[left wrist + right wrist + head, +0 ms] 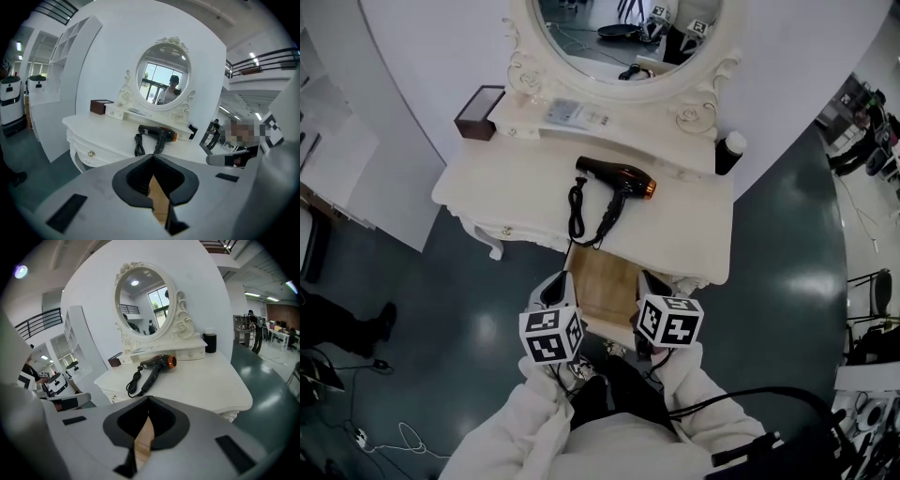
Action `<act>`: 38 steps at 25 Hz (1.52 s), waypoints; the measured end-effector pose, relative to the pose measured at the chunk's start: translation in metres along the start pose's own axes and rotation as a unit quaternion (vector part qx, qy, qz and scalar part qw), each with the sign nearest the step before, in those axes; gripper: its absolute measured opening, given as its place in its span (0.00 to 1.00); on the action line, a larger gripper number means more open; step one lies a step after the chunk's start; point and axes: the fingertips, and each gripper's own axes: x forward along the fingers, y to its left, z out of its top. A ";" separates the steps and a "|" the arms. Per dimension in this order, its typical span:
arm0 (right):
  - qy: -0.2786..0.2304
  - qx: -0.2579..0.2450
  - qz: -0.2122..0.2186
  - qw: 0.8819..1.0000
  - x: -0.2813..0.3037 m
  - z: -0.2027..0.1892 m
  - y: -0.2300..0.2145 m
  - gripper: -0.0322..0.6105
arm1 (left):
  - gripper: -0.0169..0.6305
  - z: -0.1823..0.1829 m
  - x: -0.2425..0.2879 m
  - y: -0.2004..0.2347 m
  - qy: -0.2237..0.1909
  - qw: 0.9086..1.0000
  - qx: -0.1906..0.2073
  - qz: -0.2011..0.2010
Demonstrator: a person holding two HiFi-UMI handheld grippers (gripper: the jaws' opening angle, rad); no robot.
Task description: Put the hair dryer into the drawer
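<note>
Glossy dark-green floor (787, 281), curved white wall (422, 56), ornate oval mirror (619, 37) over a white bench (694, 234). On the bench, black hair dryer (617, 180) with coiled cord (576, 211), just behind the pulled-out wooden drawer (602, 281). Flanking the drawer, left gripper (551, 289) and right gripper (654, 287), fingers closed together.

A white bench (698, 230) fills the upper middle of the frame, with an ornate oval mirror (609, 47) at its back. A brown box (478, 112) sits at its upper left corner. A black, white-capped bottle (729, 152) stands at its right.
</note>
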 end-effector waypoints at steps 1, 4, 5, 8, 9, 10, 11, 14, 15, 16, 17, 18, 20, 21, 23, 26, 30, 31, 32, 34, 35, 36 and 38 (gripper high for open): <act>-0.002 0.000 0.003 1.000 0.001 0.003 0.003 0.14 | 0.04 0.004 0.000 -0.001 -0.001 1.000 0.010 -0.001; -0.007 -0.003 0.012 1.000 0.005 0.013 0.011 0.15 | 0.04 0.016 0.003 0.002 -0.007 1.000 0.020 0.002; -0.007 -0.004 0.013 1.000 0.007 0.015 0.012 0.14 | 0.04 0.018 0.005 0.002 -0.008 1.000 0.017 0.001; -0.004 -0.002 0.013 1.000 0.013 0.017 0.010 0.15 | 0.04 0.020 0.010 0.002 -0.006 1.000 0.016 -0.002; -0.002 0.001 0.013 1.000 0.015 0.018 0.010 0.15 | 0.04 0.019 0.011 0.003 -0.005 1.000 0.016 -0.001; -0.001 0.003 0.012 1.000 0.018 0.018 0.010 0.15 | 0.04 0.019 0.012 0.004 -0.004 1.000 0.015 0.000; 0.000 0.004 0.011 1.000 0.021 0.019 0.010 0.15 | 0.04 0.019 0.013 0.006 -0.003 1.000 0.013 0.001; 0.006 0.007 0.006 1.000 0.033 0.021 0.010 0.15 | 0.04 0.019 0.019 0.014 -0.001 1.000 0.007 0.007; 0.009 0.009 0.005 1.000 0.037 0.021 0.010 0.15 | 0.04 0.019 0.021 0.017 0.000 1.000 0.006 0.009; 0.011 0.010 0.005 1.000 0.042 0.022 0.010 0.15 | 0.04 0.019 0.023 0.020 0.000 1.000 0.006 0.011; 0.014 0.011 0.006 1.000 0.046 0.023 0.011 0.15 | 0.04 0.020 0.025 0.022 0.000 1.000 0.005 0.012; 0.017 0.013 0.008 1.000 0.051 0.024 0.012 0.15 | 0.04 0.021 0.027 0.024 0.000 1.000 0.005 0.014; 0.020 0.017 0.011 1.000 0.060 0.027 0.013 0.15 | 0.04 0.023 0.031 0.028 0.001 1.000 0.004 0.016; 0.021 0.018 0.011 1.000 0.065 0.029 0.013 0.15 | 0.04 0.024 0.033 0.030 0.001 1.000 0.004 0.016; 0.023 0.019 0.013 0.999 0.074 0.032 0.012 0.17 | 0.04 0.024 0.038 0.034 0.003 1.000 0.002 0.018; 0.031 0.020 0.014 0.999 0.088 0.037 0.012 0.28 | 0.04 0.023 0.045 0.040 0.006 1.000 -0.002 0.022; 0.039 0.022 0.008 0.999 0.110 0.044 0.007 0.30 | 0.04 0.024 0.054 0.052 0.011 0.999 -0.007 0.030; 0.042 0.024 0.009 0.999 0.117 0.045 0.005 0.32 | 0.04 0.024 0.056 0.055 0.012 0.999 -0.008 0.032; 0.045 0.027 0.010 0.999 0.124 0.046 0.004 0.33 | 0.04 0.024 0.059 0.058 0.014 0.999 -0.009 0.035; 0.051 0.035 0.011 0.998 0.136 0.050 0.002 0.38 | 0.04 0.021 0.064 0.062 0.019 0.999 -0.012 0.040; 0.052 0.040 0.010 0.998 0.142 0.052 0.001 0.39 | 0.04 0.020 0.066 0.065 0.022 0.999 -0.012 0.042; 0.052 0.044 0.008 0.998 0.148 0.053 0.000 0.42 | 0.04 0.018 0.068 0.067 0.024 0.999 -0.013 0.045; 0.052 0.051 0.004 0.997 0.159 0.055 -0.004 0.43 | 0.04 0.015 0.073 0.071 0.029 0.998 -0.013 0.048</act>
